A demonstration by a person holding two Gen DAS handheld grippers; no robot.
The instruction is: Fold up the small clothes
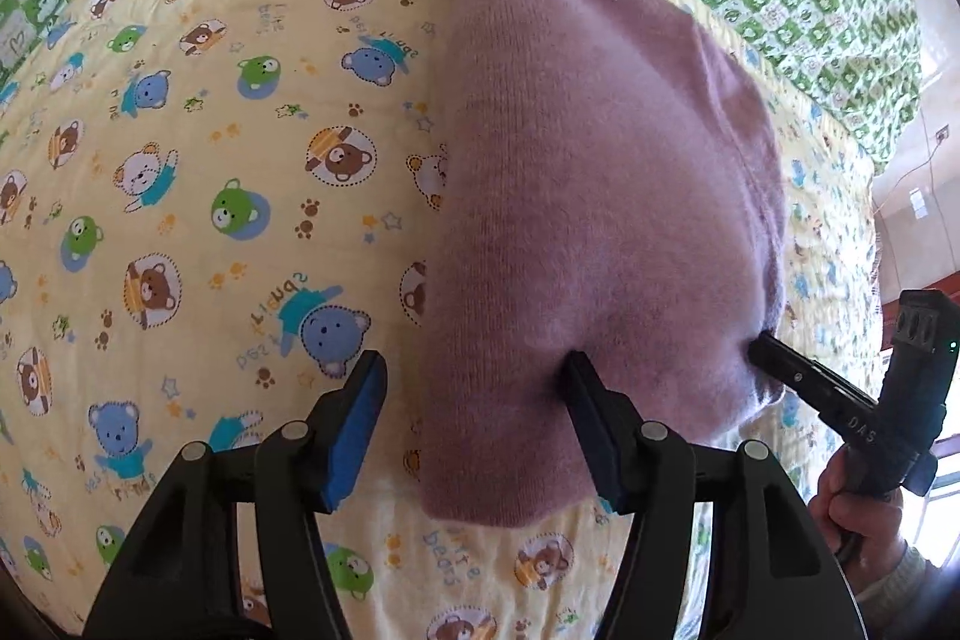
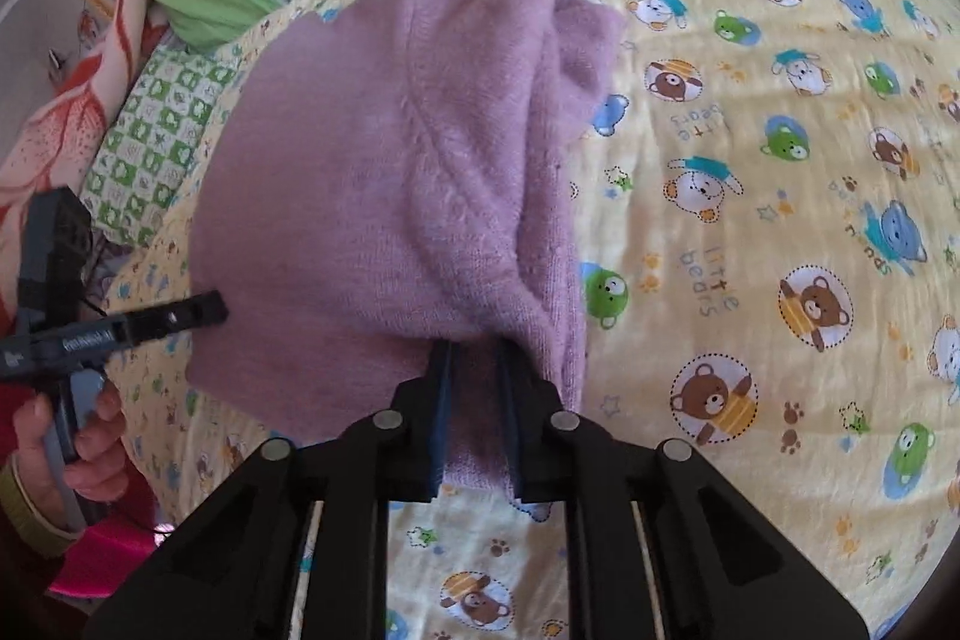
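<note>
So the purple knit garment (image 1: pixel 600 196) is already doubled over into a long narrow shape on the bed's bear-print sheet (image 1: pixel 198 172), layers stacked along one edge, so I'd say it's mostly folded, maybe one more fold and a tidy-up left. Right tool (image 2: pixel 474 400) is nearly closed, pinching the near hem. Left tool (image 1: pixel 474 400) is wide open, one finger resting against the fabric, gripping nothing.
</note>
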